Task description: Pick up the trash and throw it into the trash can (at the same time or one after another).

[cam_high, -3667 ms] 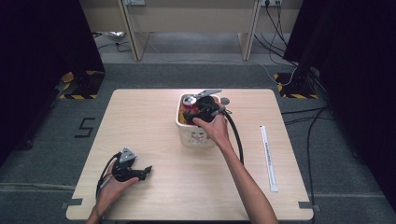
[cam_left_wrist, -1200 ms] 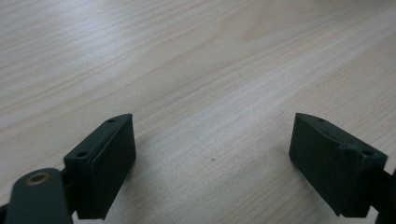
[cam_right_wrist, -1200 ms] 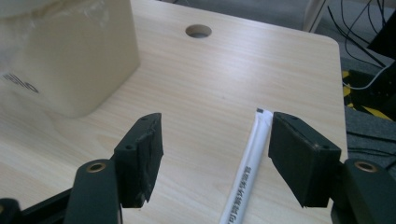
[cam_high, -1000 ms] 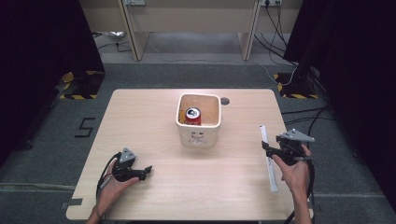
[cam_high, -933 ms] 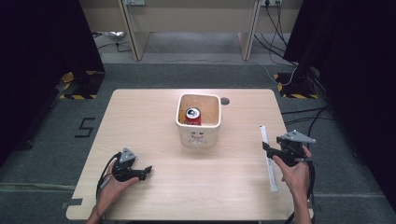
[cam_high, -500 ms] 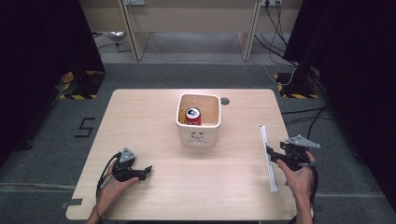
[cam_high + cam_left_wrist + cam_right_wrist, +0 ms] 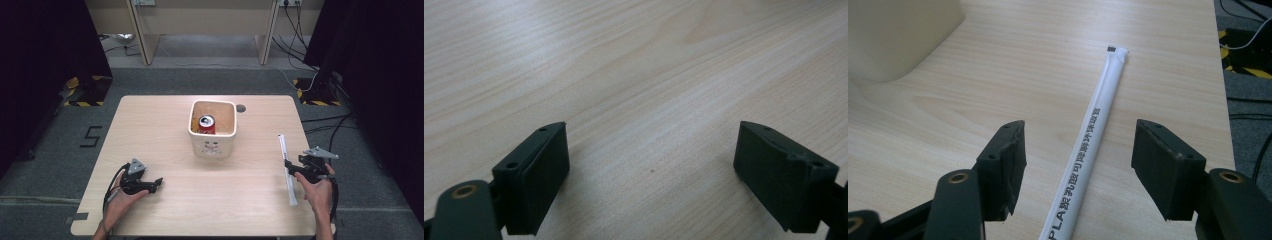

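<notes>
At about seven o'clock on the desk (image 7: 165, 135), the left hand-held gripper (image 7: 156, 183) rests with its jaws spread wide and nothing between them, bare wood showing under them in the left gripper view. At the middle, toward twelve o'clock, a cream square bin (image 7: 212, 145) stands with a red drink can (image 7: 206, 124) upright inside it. Well apart from the bin, at about four o'clock near the right edge, lies the wrapped straw (image 7: 286, 167), a long thin white paper sleeve with printed lettering, flat on the wood and running roughly from twelve to six. The right hand-held gripper (image 7: 1075, 170) hovers over it with jaws apart and one on each side of the straw (image 7: 1087, 155), the pads not pressing it; it is not yet held. The straw looks very light, slender, and easily creased or crushed, and its paper wrap may slide on the smooth wood. A gentle pinch across its width near the middle of its length seems best, so that it lifts level rather than drooping or pivoting at one end.
</notes>
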Action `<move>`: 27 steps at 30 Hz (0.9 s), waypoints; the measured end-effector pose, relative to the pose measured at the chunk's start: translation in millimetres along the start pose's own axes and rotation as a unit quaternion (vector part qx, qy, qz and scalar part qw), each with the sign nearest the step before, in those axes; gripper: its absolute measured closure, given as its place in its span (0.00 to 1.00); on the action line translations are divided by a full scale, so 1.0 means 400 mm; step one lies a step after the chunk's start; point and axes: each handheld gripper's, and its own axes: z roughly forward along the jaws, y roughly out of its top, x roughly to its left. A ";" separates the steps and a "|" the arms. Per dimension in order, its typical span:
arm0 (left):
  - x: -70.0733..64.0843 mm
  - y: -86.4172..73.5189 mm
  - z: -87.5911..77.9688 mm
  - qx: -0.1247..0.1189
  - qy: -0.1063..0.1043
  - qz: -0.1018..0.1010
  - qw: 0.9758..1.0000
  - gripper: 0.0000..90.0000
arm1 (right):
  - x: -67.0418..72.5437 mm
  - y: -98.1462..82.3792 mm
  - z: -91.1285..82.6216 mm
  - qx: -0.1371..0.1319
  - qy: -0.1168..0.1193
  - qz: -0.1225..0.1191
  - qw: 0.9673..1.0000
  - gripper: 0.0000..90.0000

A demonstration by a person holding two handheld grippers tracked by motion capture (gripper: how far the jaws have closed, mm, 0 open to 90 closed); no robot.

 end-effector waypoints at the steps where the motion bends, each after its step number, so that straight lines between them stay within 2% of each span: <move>1: 0.000 0.000 0.000 0.000 0.000 0.000 1.000 0.15 | 0.000 0.000 0.001 0.002 0.000 0.000 1.000 0.43; 13: 0.000 0.000 0.000 0.000 0.000 0.000 1.000 0.15 | -0.001 -0.016 0.036 0.027 -0.003 0.000 1.000 0.44; 27: 0.000 0.000 0.000 0.000 0.000 0.000 1.000 0.15 | -0.023 -0.032 0.060 0.046 -0.010 0.008 0.999 0.48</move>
